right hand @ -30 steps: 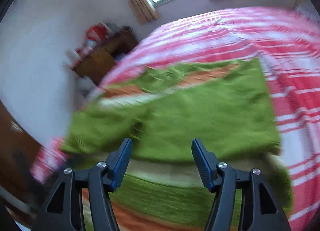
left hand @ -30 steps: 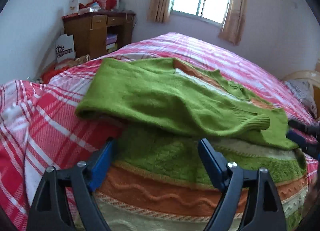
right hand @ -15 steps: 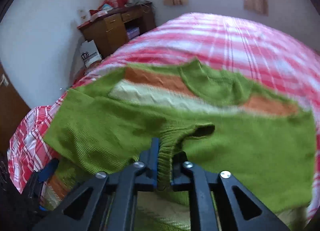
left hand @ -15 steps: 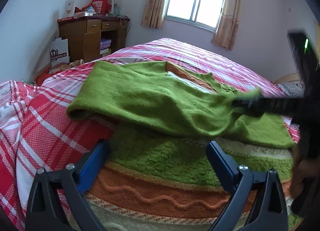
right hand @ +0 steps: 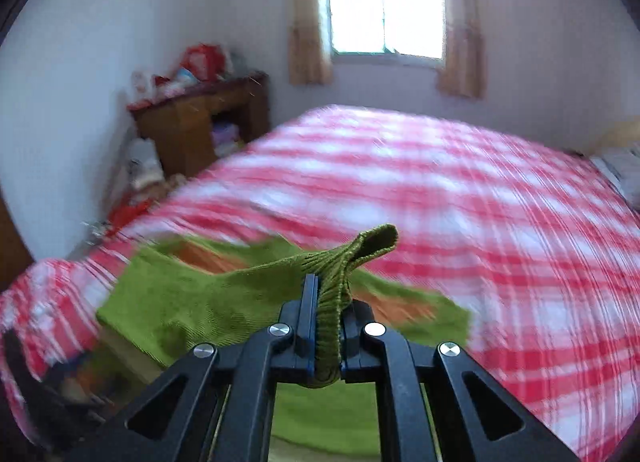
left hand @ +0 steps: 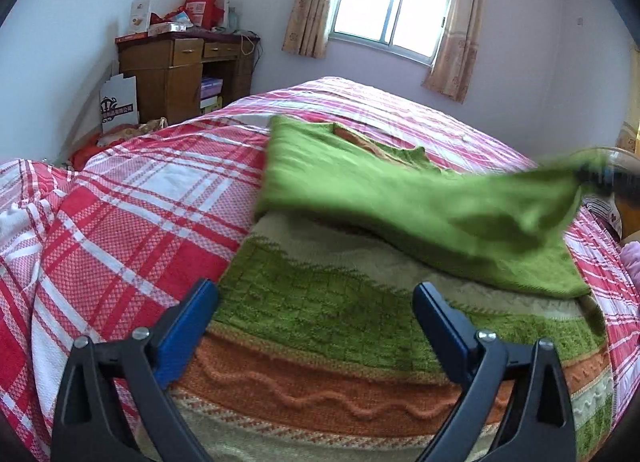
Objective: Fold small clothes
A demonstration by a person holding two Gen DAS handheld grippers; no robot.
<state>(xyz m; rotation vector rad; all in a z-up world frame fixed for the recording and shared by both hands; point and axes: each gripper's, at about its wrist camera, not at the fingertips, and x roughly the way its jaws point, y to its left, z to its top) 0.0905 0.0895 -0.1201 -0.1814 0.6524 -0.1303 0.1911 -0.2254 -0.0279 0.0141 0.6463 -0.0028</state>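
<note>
A small knitted sweater (left hand: 320,302), green with orange and cream bands, lies flat on the bed. My left gripper (left hand: 316,318) is open and empty, just above the sweater's lower hem. My right gripper (right hand: 326,302) is shut on the ribbed cuff (right hand: 360,250) of a green sleeve and holds it raised. In the left wrist view that sleeve (left hand: 440,206) stretches across the sweater to the right gripper (left hand: 612,180) at the far right, blurred. In the right wrist view the sweater body (right hand: 192,302) lies below and left.
The bed has a red and white plaid cover (left hand: 140,222) (right hand: 480,202). A wooden desk (left hand: 184,70) with boxes on top stands at the back left by the wall, with bags on the floor beside it. A curtained window (left hand: 392,18) is behind the bed.
My right gripper shut on the sleeve cuff, then lifted it and drew it out to the right across the sweater. My left gripper stayed open near the hem, shifting slightly.
</note>
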